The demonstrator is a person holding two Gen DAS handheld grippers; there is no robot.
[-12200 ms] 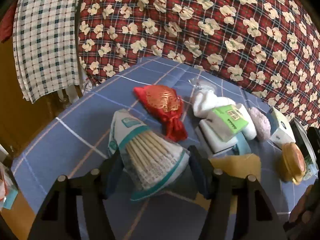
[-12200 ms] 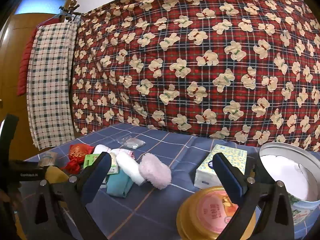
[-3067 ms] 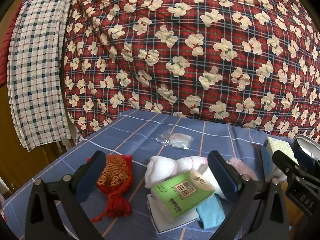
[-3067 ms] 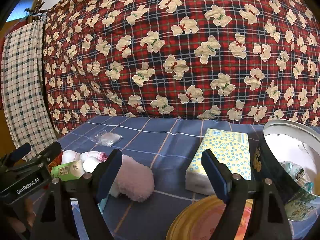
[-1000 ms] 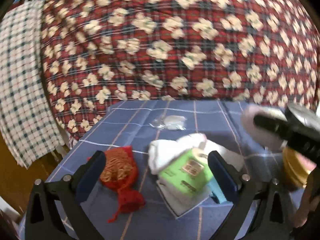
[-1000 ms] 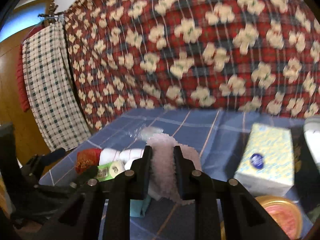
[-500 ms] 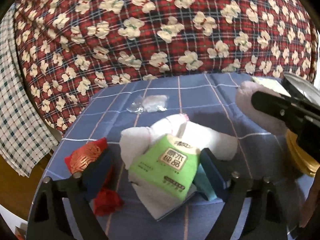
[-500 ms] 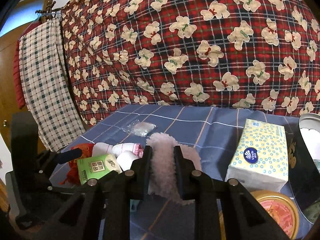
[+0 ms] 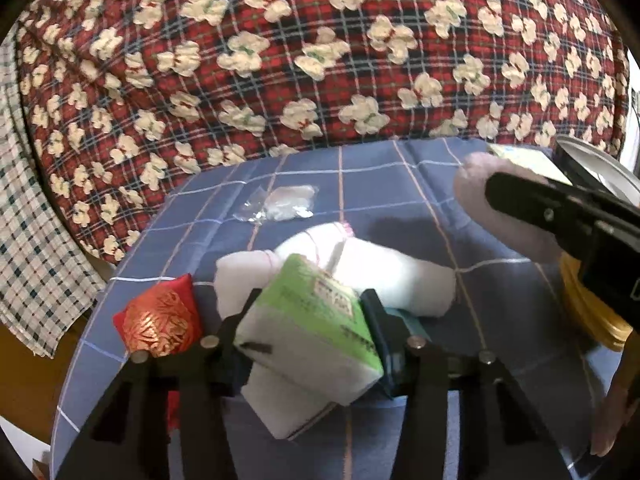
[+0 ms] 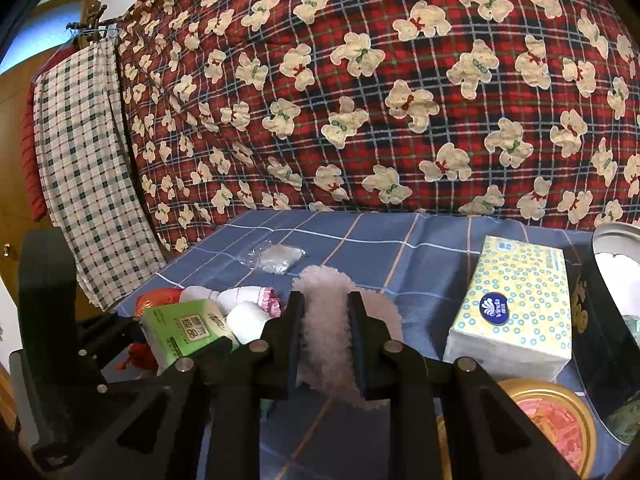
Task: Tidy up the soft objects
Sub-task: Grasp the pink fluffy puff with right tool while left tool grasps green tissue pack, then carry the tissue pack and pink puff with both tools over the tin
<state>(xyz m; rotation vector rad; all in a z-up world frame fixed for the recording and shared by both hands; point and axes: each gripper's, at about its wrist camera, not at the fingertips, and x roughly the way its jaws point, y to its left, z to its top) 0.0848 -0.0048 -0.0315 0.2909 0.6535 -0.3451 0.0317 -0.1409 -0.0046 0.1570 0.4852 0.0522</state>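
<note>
Red plaid quilt printed with cream bears [image 10: 380, 92] backs the far edge of the blue checked tablecloth [image 9: 372, 184]; bare cloth lies along that edge around 1 clear plastic packet [image 9: 280, 206]. Round metal tin [image 10: 616, 264] stands at the right edge beside the yellow dotted tissue box [image 10: 516, 300], with the gold round lid [image 10: 560, 412] nearer. White rolled towels [image 9: 400, 272] lie mid-table, touching the red brocade pouch [image 9: 160, 320] side. Left gripper [image 9: 308, 316] is closing, its 2 jaws pressing the green tissue pack [image 9: 312, 324]. Right gripper [image 10: 324, 340] is clamped on the pink fluffy pad [image 10: 328, 320], held above the cloth.
</note>
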